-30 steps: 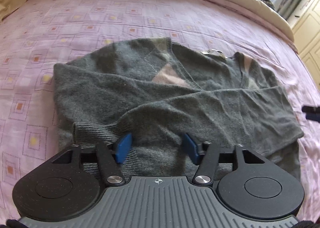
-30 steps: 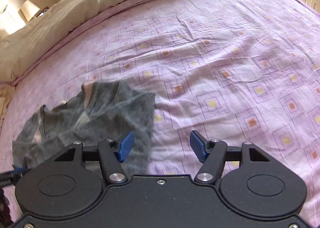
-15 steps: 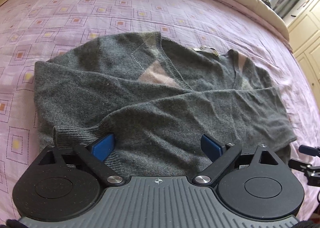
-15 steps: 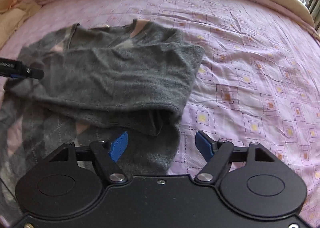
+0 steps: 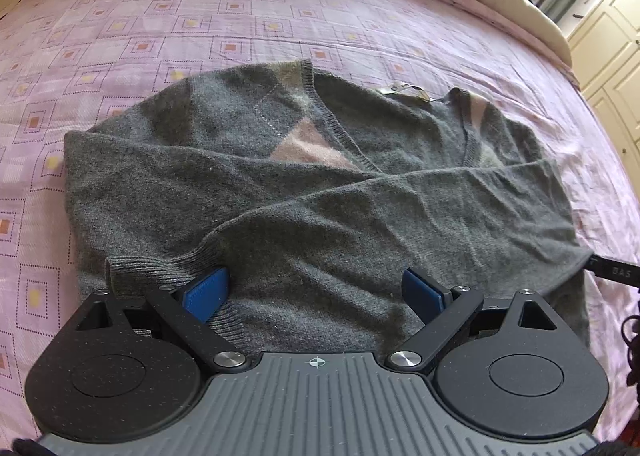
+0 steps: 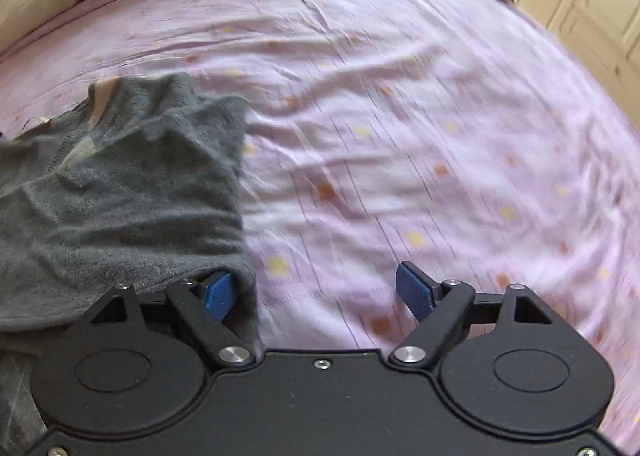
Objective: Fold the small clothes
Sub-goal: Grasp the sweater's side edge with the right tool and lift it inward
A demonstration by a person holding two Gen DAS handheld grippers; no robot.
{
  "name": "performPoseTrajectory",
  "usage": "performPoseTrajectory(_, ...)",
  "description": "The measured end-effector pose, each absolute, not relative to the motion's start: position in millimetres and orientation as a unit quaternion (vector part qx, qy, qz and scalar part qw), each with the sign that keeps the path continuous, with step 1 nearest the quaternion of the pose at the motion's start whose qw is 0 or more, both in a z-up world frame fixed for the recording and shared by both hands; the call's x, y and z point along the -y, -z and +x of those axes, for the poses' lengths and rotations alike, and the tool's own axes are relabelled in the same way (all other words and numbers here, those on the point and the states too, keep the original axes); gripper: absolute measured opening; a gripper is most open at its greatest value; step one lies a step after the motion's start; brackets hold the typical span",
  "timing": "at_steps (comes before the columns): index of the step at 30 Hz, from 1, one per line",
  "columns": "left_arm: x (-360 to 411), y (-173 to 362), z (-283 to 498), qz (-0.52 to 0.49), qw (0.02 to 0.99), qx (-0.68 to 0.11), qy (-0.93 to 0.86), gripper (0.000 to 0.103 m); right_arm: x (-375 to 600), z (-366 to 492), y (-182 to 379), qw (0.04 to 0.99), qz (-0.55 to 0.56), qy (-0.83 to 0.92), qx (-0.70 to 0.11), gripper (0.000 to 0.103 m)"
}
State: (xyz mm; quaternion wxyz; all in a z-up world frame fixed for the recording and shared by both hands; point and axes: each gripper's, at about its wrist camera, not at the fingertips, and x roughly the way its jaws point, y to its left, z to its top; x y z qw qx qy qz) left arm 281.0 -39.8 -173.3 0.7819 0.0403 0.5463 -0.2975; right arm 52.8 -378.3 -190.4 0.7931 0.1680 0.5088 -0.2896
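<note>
Grey knit sweater lies flat on the pink patterned bedsheet, sleeves crossed over the chest, V-neck at the far end and hem toward the grippers. Its long axis now runs left-right across the left cam view, w/ the folded-in sleeves making a wide band. Left gripper sits directly over the near hem, about mid-width, jaws wide apart, blue pads down at fabric level but clamped on nothing; the ribbed cuff of one sleeve is just beside the left pad. Right gripper is at the sweater's right edge: sweater fills the left part of its view, bare sheet the rest, so the garment lies to its left. Its jaws are also spread, left pad touching or just under the fabric edge, right pad over the sheet; that view is blurred, so can't tell if any cloth is pinched, though looks not. Both tools point fwd toward the neck, low and roughly level. Left is nearer the hem middle, right nearer the side corner. Next move prob. needs both to close on the hem and carry it away toward the collar.
</note>
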Motion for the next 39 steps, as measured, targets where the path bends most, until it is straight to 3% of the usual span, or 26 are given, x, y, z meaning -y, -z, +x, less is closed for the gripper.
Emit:
performPoseTrajectory(5,39.4,173.9,281.7,0.039,0.782,-0.545,0.301,0.093,379.9,31.2,182.6,0.805,0.169,0.228,-0.521,0.083)
performPoseTrajectory(10,37.9,173.7,281.3,0.032,0.784,-0.542,0.301,0.093,394.6,29.7,156.8,0.837,0.219,0.194,-0.462,0.083)
performPoseTrajectory(15,36.6,174.1,278.7,0.029,0.790,-0.534,0.300,0.094,415.6,74.9,164.1,0.838,0.261,0.170,-0.447,0.062)
performPoseTrajectory(25,36.5,174.4,276.6,0.036,0.788,-0.530,0.312,0.096,437.8,138.9,202.2,0.829,0.285,0.159,-0.454,0.061)
performPoseTrajectory(26,36.8,174.6,276.4,0.036,0.788,-0.529,0.313,0.097,438.0,139.9,202.1,0.829,0.285,0.159,-0.455,0.054)
performPoseTrajectory(27,37.1,174.8,276.2,0.035,0.788,-0.529,0.314,0.099,438.0,140.4,200.8,0.827,0.285,0.157,-0.458,0.023)
performPoseTrajectory(28,37.6,175.2,276.3,0.033,0.787,-0.529,0.315,0.099,436.7,141.3,200.3,0.824,0.286,0.149,-0.465,0.011)
performPoseTrajectory(34,38.2,175.7,277.0,0.023,0.790,-0.529,0.308,0.102,412.2,133.0,169.2,0.844,0.198,0.172,-0.467,0.012)
performPoseTrajectory(39,38.7,177.5,275.3,0.027,0.794,-0.522,0.310,0.102,422.1,127.0,195.2,0.821,0.202,0.208,-0.492,0.013)
